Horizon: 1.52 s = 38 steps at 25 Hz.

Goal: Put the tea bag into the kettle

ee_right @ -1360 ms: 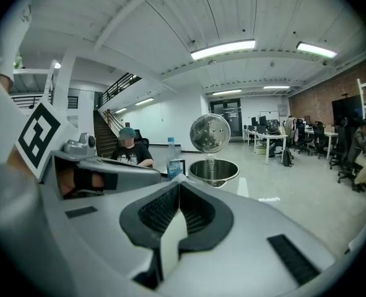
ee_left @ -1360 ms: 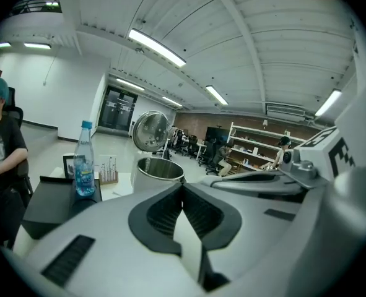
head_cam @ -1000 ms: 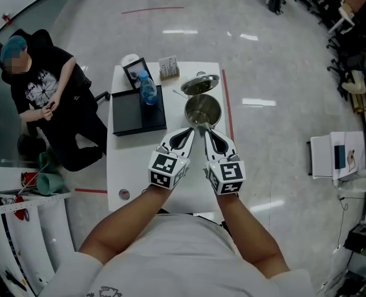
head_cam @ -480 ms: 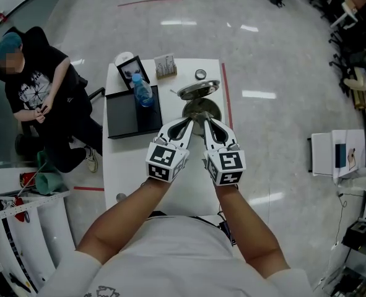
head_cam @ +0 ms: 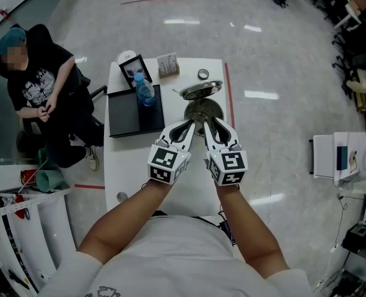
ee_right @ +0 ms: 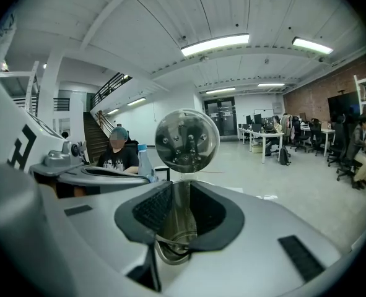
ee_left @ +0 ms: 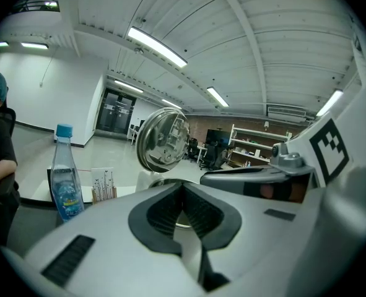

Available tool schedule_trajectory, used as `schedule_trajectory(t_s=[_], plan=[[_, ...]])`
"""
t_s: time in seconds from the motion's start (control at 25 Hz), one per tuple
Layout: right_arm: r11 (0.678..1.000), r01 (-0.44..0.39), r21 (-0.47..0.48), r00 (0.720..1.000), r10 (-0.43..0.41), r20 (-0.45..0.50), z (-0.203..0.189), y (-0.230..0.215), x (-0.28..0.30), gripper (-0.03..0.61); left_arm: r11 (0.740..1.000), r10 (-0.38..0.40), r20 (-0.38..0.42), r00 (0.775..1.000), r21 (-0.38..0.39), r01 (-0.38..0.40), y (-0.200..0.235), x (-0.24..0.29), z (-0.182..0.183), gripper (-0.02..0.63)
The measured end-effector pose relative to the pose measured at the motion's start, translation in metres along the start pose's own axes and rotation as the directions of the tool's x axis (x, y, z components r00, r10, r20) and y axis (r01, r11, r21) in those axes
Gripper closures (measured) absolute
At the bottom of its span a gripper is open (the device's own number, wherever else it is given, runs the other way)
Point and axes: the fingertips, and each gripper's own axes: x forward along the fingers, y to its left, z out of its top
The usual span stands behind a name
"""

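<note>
The steel kettle stands on the white table, its round lid tipped up and open behind the mouth. Both grippers hang side by side with their tips over the kettle's near rim. In the left gripper view, my left gripper has its pads meeting at the tips, and the lid rises beyond. My right gripper has just been opening. Its pads stand apart, and only the kettle's inside shows between them, below the lid. I see no tea bag in any view.
A black tray with a water bottle lies left of the kettle. A framed picture, a small box and a metal ring sit at the table's far end. A person crouches on the floor at the left.
Both grippers have moved forward together until their tips cover the kettle's near rim; a second ago the whole mouth showed beyond them.
</note>
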Motion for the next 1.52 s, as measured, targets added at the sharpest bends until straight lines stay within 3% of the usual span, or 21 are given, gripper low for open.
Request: schedule_trajectory(t_s=[0.4,0.56,0.76,1.24,1.52], plan=[[0.998,-0.007,-0.058,1.000,0.009,0.024,0.004,0.016,-0.024,0.499,1.000,0.007,0.023,1.000,0.002,-0.007,-0.015,-0.013,0.005,0.603],[0.998,-0.016,-0.059,0.999,0.019,0.039,0.003,0.025,-0.042,0.534,1.000,0.013,0.033,0.999,0.013,-0.013,-0.026,-0.026,0.007,0.603],[0.997,-0.041,-0.061,0.996,0.045,0.071,0.002,0.037,-0.072,0.568,1.000,0.023,0.049,0.999,0.018,-0.024,-0.049,-0.045,0.007,0.603],[0.988,-0.155,-0.022,0.982,0.156,0.102,-0.017,0.080,-0.137,0.568,0.997,0.064,0.067,0.996,0.032,-0.066,-0.095,-0.104,-0.013,0.603],[0.984,-0.173,-0.034,0.976,0.176,0.128,-0.020,0.112,-0.161,0.568,0.998,0.061,0.073,0.995,0.015,-0.062,-0.102,-0.143,-0.021,0.603]])
